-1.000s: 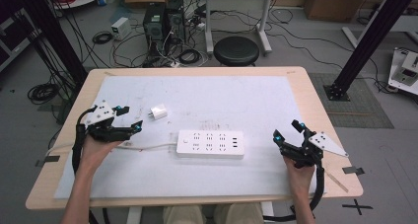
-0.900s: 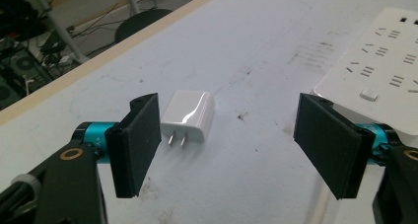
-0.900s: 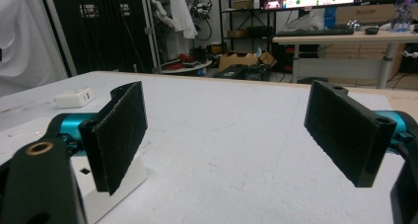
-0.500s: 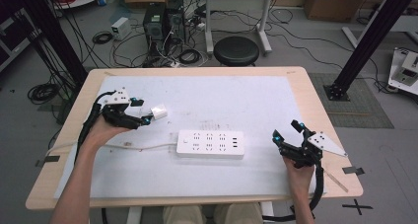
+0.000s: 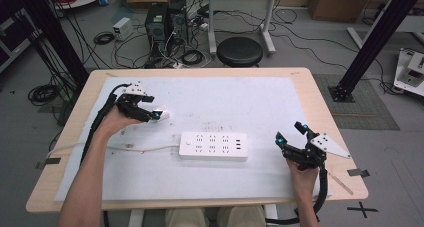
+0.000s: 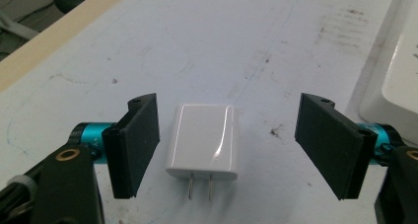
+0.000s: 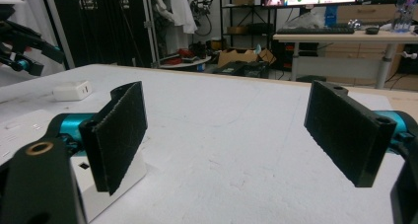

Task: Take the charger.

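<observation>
The left claw [image 6: 226, 150] stands wide apart around a white charger plug [image 6: 203, 141] — its prongs point toward the camera, and neither jaw touches it, the left-hand one just beside it. At lower right of the high view, the right claw [image 5: 291, 136] also gapes, gripping nothing. A white power strip [image 5: 213, 145] lies mid-frame on the pale tabletop [image 5: 240, 97] — cables, computer towers and a black stool [image 5: 240, 51] crowd the floor beyond.
</observation>
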Tool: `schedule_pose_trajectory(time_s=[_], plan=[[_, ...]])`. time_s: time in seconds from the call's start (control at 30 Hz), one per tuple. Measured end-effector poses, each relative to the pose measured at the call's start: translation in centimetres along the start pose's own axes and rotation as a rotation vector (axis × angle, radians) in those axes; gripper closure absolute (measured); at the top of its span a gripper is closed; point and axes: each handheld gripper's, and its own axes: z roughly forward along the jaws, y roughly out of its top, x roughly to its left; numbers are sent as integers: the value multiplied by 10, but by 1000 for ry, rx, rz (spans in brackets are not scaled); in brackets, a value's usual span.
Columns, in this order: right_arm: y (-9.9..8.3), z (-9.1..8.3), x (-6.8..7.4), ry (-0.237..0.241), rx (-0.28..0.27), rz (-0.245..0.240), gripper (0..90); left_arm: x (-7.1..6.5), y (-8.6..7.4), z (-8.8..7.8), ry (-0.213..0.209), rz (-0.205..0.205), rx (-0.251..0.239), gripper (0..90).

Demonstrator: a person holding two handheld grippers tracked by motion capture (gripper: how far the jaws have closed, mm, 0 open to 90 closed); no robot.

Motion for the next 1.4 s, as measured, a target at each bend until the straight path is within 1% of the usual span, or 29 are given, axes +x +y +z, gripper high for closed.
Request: schedule_pose_trajectory(time_s=[0.03,0.1,0.13,0.2,0.27,0.3,0.33,0.37,0.5,0.7,0.9,0.97,1.03,1.1,1.3,1.4], plan=[[0,0,0,1,0,1,166,2,1,3,1,-2,9,249],[0,0,0,1,0,0,166,4,0,6,0,-9,3,248],[0,0,1,1,2,5,166,7,-2,9,-6,-19,1,248],[0,0,0,3,-5,-7,166,9,-5,13,-7,-27,21,248],[0,0,0,2,-4,-6,166,9,-5,13,-7,-27,21,248],[0,0,0,2,-4,-6,166,11,-11,21,-25,-41,54,248],[0,0,0,2,-4,-6,166,11,-11,21,-25,-41,54,247],[0,0,0,3,-5,-9,166,12,-13,25,-32,-45,63,247],[0,0,0,3,-5,-9,166,13,-15,31,-30,-58,68,247],[0,0,0,4,-2,-7,166,13,-17,35,-36,-55,83,249],[0,0,0,6,-3,-14,166,14,-20,39,-41,-68,93,250],[0,0,2,6,3,-1,166,14,-20,40,-40,-71,101,250],[0,0,1,8,0,-7,166,14,-21,42,-38,-72,106,250],[0,0,2,0,3,-12,166,13,-22,44,-39,-70,114,260],[0,0,2,0,4,-10,166,13,-22,45,-33,-74,121,315],[0,0,2,0,5,-11,166,14,-22,45,-29,-68,130,340]])
